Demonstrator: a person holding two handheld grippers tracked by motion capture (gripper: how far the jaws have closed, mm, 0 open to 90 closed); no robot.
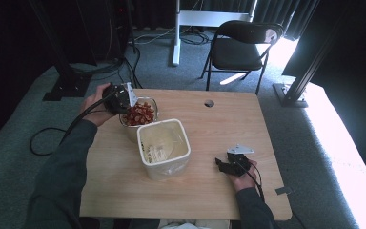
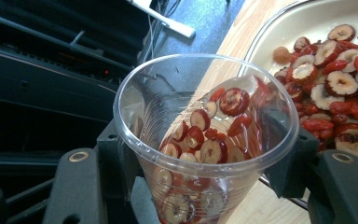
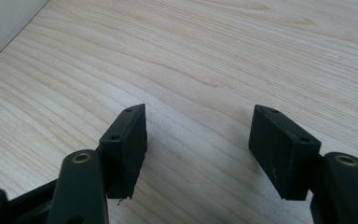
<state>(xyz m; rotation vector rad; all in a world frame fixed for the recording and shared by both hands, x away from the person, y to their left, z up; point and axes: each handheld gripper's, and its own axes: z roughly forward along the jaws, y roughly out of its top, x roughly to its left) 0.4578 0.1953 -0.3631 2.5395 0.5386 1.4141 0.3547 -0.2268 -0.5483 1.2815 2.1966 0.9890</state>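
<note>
Nearest to us, at about five o'clock on the table (image 1: 209, 191), our right gripper (image 1: 225, 166) rests low over bare wood with its jaws standing wide apart and nothing between them, as the right gripper view makes plain. Toward the middle sits the white bin (image 1: 164, 148), upright, its mouth facing up, with a little loose paper-like stuff inside.

Farther off, at about eleven o'clock, our left gripper (image 2: 205, 154) is closed on the clear plastic cup (image 2: 200, 140), one pad on each side of its wall just under the rim. We judge the cup thin and light, easily crushed and somewhat slick, so the hold belongs where it is, under the stiffer rolled rim, with gentle pressure only. Its load of sliced red dates (image 2: 200, 140) is dry and loose, light but ready to slide at any tilt.

The cup's long axis runs from base to mouth; in the left gripper view it leans, the mouth tipped toward the camera. Just beyond and beside it lies the glass bowl (image 2: 261, 42) heaped with more date slices (image 2: 340, 93), touching the far side of the bin in the high view, as far as we can tell.
</note>
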